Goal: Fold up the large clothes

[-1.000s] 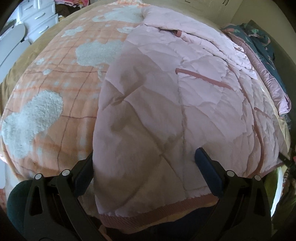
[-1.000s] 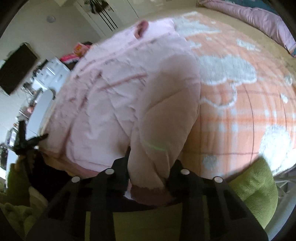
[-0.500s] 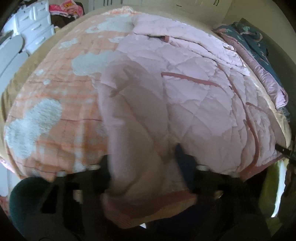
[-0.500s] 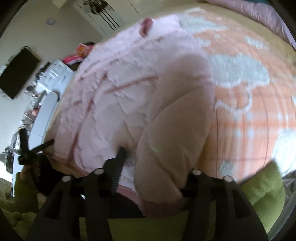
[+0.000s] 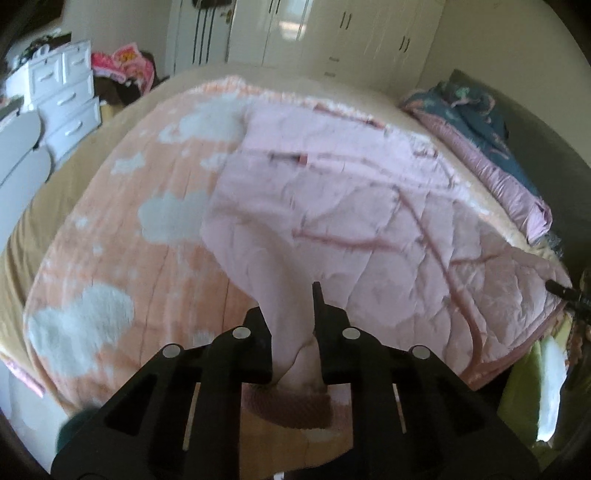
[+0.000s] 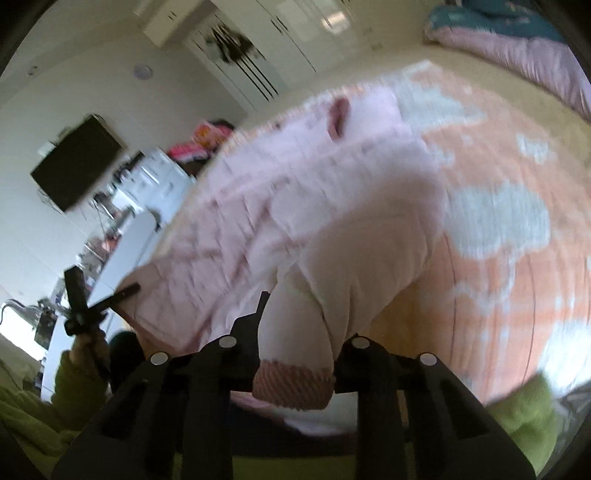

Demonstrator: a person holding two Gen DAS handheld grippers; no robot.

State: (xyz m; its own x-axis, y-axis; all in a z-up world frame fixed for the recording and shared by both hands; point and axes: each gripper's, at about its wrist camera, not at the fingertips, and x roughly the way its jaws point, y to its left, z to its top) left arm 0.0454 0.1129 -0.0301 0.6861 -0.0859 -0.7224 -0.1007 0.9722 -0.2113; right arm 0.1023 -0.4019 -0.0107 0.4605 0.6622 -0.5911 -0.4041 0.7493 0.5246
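Peach fleece blanket with white clouds covers pretty much the whole bed, and the thing being folded, a big pale pink quilted jacket, is spread across the right half of it in the left wrist view. Far end lies up toward the wardrobe doors, near hem hangs at the bed edge closest to the person. A rolled-up pink and teal quilt sits along the far right side, not involved.

Looks to me like the sleeve-folding step. Each gripper has a sleeve near its ribbed cuff. The left gripper has its jaws pinched almost together on the left sleeve, with the darker pink cuff bunched just below them. The right gripper has its jaws a bit wider apart but clamped on the thick right sleeve, striped cuff hanging just under them. Both sleeves are lifted off the blanket, the jacket body is flat on the bed.

My guess for the next move: carry both cuffs inward and lay the sleeves across the jacket body so they end up flat on the quilted front, then let go. The padding is puffy, so it probably wants a low, smooth lay-down or the sleeves will spring back. Right view is motion-blurred, so fine detail there is a bit fuzzy.
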